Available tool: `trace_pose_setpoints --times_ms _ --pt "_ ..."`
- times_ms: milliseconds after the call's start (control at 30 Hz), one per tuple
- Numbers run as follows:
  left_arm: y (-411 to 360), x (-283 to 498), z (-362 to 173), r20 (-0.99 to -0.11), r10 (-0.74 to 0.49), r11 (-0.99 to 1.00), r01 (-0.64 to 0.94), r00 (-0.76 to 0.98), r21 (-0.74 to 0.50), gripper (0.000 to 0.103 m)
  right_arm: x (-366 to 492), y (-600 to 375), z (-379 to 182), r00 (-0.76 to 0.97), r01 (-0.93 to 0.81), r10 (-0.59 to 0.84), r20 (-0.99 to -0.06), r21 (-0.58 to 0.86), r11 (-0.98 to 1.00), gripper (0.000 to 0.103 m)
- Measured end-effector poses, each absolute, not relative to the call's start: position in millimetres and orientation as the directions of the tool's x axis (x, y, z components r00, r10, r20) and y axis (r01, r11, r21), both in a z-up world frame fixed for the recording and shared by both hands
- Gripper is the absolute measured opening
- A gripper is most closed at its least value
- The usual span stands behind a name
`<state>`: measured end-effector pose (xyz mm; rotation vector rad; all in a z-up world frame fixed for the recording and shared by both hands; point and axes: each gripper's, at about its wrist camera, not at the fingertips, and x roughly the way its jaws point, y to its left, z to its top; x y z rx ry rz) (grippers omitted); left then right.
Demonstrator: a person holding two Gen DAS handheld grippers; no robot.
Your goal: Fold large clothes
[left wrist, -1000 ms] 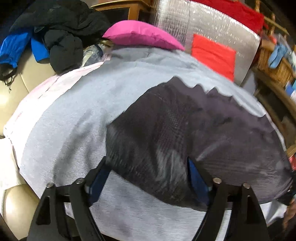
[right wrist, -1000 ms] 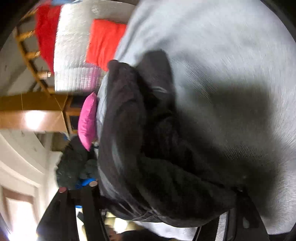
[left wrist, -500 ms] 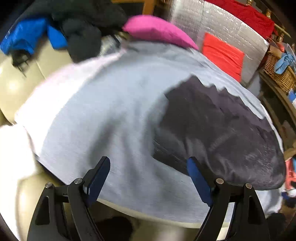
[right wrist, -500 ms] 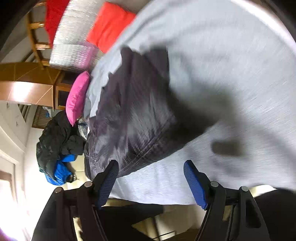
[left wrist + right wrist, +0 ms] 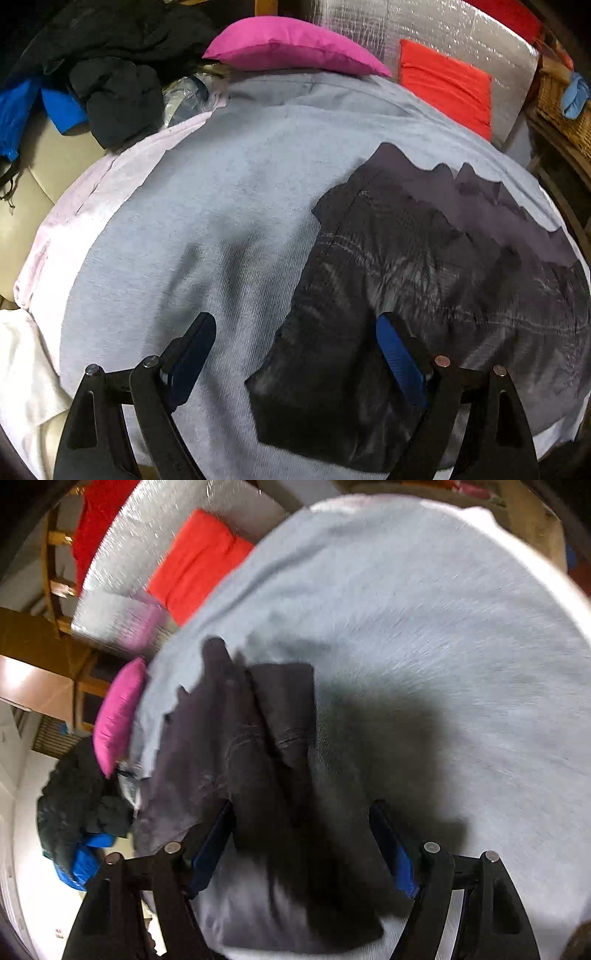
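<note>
Dim indoor light, fisheye-bent edges, right view motion-blurred — soft shadows

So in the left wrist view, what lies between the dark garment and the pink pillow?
Only bare grey sheet. The dark garment lies on it at the right, and the pink pillow rests at its far edge; nothing else sits between them.

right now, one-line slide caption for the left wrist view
Open left gripper over a dark garment on grey sheet.

The dark garment (image 5: 424,295) lies on a grey sheet (image 5: 221,221), left gripper (image 5: 295,358) fingers apart above it.
</note>
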<state>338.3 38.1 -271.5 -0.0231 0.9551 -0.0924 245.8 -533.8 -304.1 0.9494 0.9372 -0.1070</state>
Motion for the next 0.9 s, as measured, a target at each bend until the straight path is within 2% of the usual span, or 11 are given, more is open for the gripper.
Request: trace_pose_setpoints --times_ms 100,133,200,233,267,467,567,667,700,800,900 --pt "28 335 -270 -0.776 -0.053 0.994 0.109 0.629 0.02 0.089 253 -528 -310 0.642 0.42 0.301 -0.705 0.652 0.632 0.08" --pt "23 332 -270 -0.757 -0.031 0.991 0.12 0.653 0.063 0.088 256 -524 -308 0.653 0.378 0.318 -0.688 0.659 0.651 0.075" --pt "17 332 -270 -0.741 -0.015 0.985 0.136 0.672 0.103 0.082 259 -520 -306 0.662 0.349 0.327 -0.675 0.663 0.663 0.063" --pt "14 330 -270 -0.733 -0.014 0.982 0.149 0.68 0.119 0.079 261 -515 -301 0.669 0.331 0.31 -0.676 0.644 0.69 0.046" --pt "13 332 -269 -0.729 -0.011 0.979 0.155 0.684 0.131 0.075 262 -512 -297 0.678 0.311 0.309 -0.667 0.641 0.702 0.04" --pt "5 330 -267 -0.696 0.027 0.968 0.154 0.718 0.197 0.075 260 -500 -285 0.694 0.3 0.199 -0.692 0.528 0.794 0.039" --pt "4 330 -266 -0.688 0.039 0.965 0.151 0.725 0.214 0.075 266 -509 -301 0.664 0.339 0.23 -0.712 0.56 0.756 0.041" --pt "4 331 -267 -0.685 0.047 0.963 0.148 0.727 0.223 0.075 263 -511 -296 0.661 0.359 0.211 -0.72 0.551 0.753 0.055" --pt "4 330 -267 -0.683 0.05 0.962 0.148 0.728 0.229 0.075 263 -511 -294 0.65 0.381 0.184 -0.737 0.526 0.76 0.065" --pt "4 331 -267 -0.679 0.058 0.958 0.15 0.732 0.244 0.075 255 -515 -285 0.652 0.414 0.126 -0.747 0.491 0.766 0.068" --pt "3 331 -266 -0.681 0.061 0.959 0.146 0.73 0.242 0.075 243 -519 -264 0.723 0.426 0.03 -0.69 0.48 0.767 0.068"
